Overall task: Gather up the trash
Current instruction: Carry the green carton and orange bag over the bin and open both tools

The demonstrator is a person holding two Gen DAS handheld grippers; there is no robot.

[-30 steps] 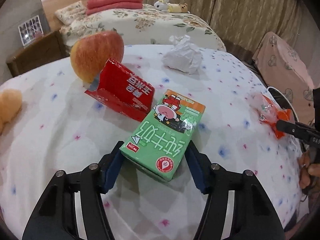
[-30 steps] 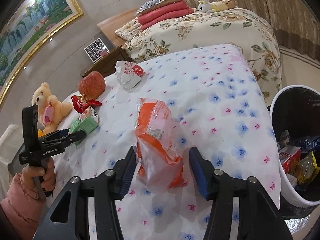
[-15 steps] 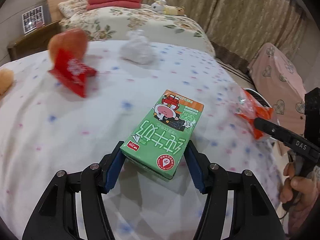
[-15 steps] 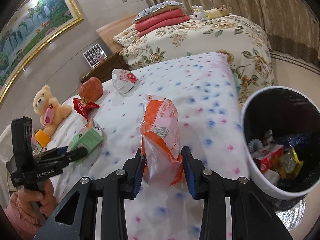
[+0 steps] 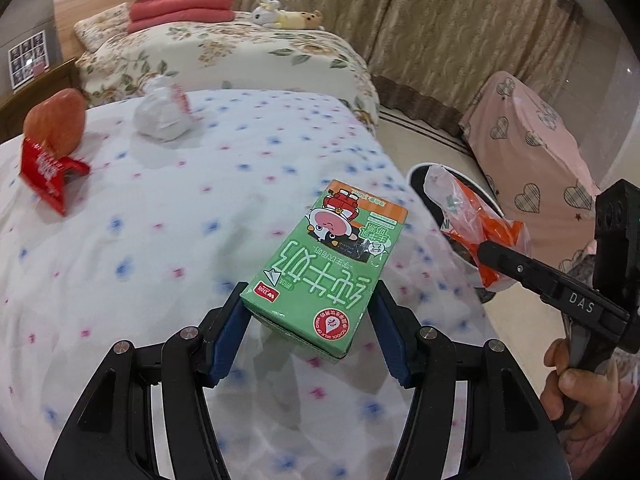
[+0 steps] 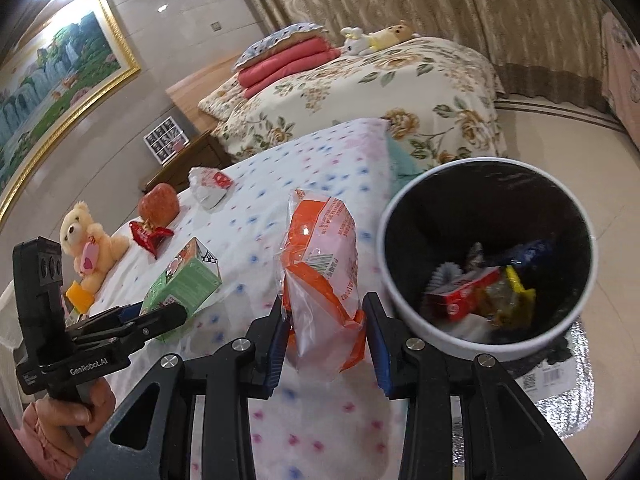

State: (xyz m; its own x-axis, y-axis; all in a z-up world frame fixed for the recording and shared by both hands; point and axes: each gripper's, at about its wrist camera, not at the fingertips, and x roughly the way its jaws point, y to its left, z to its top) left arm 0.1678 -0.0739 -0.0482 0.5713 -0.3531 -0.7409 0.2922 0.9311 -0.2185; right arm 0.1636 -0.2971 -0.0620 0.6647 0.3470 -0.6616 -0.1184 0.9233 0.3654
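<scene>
The left claw point(image 5: 308, 330) grips a green milk carton point(image 5: 326, 264) by its near end, blue pads pressed to both sides, and carries it above the dotted bedspread point(image 5: 160, 240). The right claw point(image 6: 326, 340) is closed on an orange-and-clear plastic snack bag point(image 6: 324, 264), the bag's lower part pinched between its pads and the rest standing up above them.

The landmark is the white-rimmed trash bin point(image 6: 400, 296) on the floor beside the bed. The snack bag hangs just left of the bin's rim, not yet over the opening; the milk carton is farther left of the bin, over the bed. Wrappers and a red box already lie inside the bin.

Well away from the bin, on the bedspread, sit a crumpled white wrapper point(image 6: 210, 188), an apple point(image 6: 158, 206), a red packet point(image 6: 150, 236) and a teddy bear point(image 6: 90, 248).
</scene>
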